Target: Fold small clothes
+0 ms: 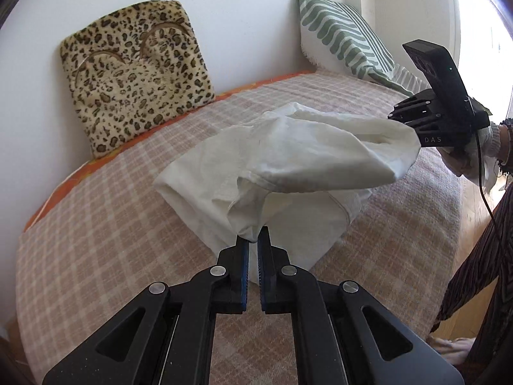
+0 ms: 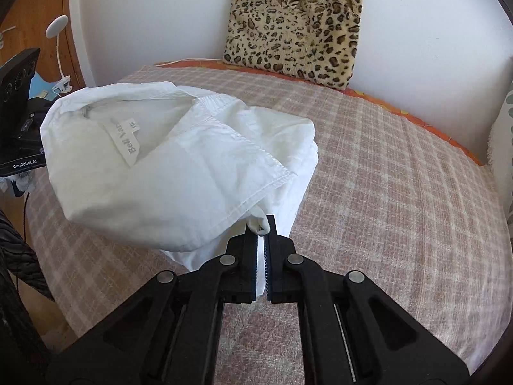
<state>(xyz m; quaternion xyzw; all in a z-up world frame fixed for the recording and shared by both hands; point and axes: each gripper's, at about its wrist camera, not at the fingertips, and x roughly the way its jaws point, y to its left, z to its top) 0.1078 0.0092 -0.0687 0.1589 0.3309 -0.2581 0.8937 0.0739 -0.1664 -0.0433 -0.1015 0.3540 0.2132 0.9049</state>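
white garment point(image 2: 179, 173) pinched between both tongs

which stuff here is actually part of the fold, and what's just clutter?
In the job:
- white garment, held up over the bed
- left claw, shut on one edge
- right claw, shut on another edge
- checked blanket, the folding surface

Lying about:
- leopard cushion
- green striped pillow
- clip lamp
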